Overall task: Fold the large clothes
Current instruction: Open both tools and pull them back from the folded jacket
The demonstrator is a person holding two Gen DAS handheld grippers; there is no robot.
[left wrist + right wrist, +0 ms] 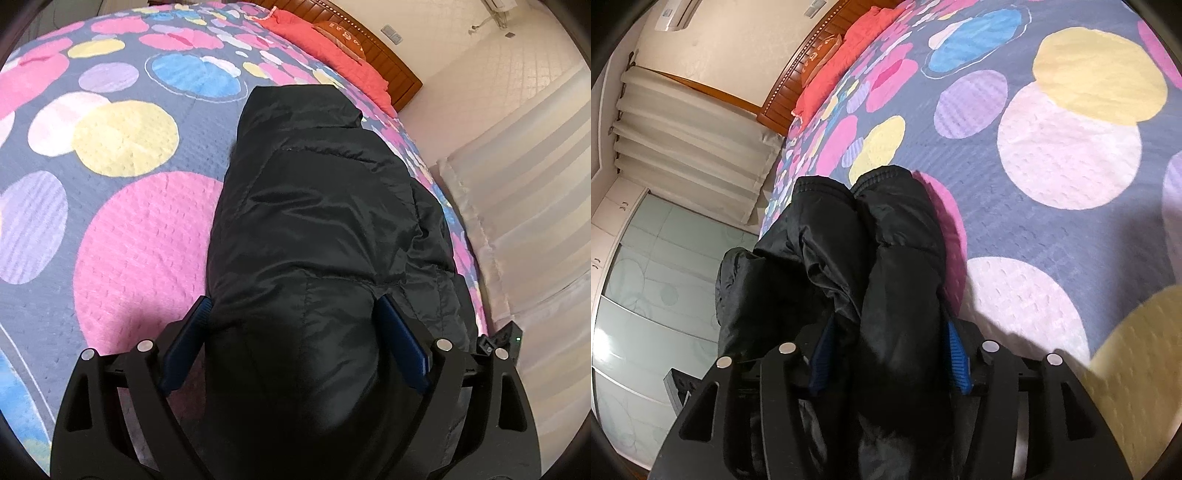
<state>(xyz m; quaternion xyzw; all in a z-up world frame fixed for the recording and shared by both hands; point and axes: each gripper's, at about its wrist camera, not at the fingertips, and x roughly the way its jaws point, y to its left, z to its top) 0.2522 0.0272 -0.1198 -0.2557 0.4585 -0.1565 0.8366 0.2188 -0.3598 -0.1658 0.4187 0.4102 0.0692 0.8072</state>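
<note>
So I've got this black puffer jacket (314,206) lying along the edge of the bed, on a polka-dot bedspread (122,236), with a red pillow (325,55) up by the wooden headboard (388,55). My left claw (295,325) is spread really wide with a fat bundle of the jacket sitting between the blue pads (400,339), and the fabric bulges right up against both, so I'd call that a grip on a thick fold, not an empty claw. My right claw (886,354) is at a middling width with one puffy roll of the jacket (886,277) wedged between its pads (955,354), and another roll flopping off to the side toward the bed's edge. My take on handling: this thing is light but bulky, squishy and springy, so any fold wants to puff back open. The shell looks shiny and slick, so a shallow pinch on one layer will probably slide out. Best bet is grabbing deep across a whole quilted section or along a seam or hem, where there's something firmer to bite. The part hanging near the bed's edge could drag the rest off if I let go carelessly.
</note>
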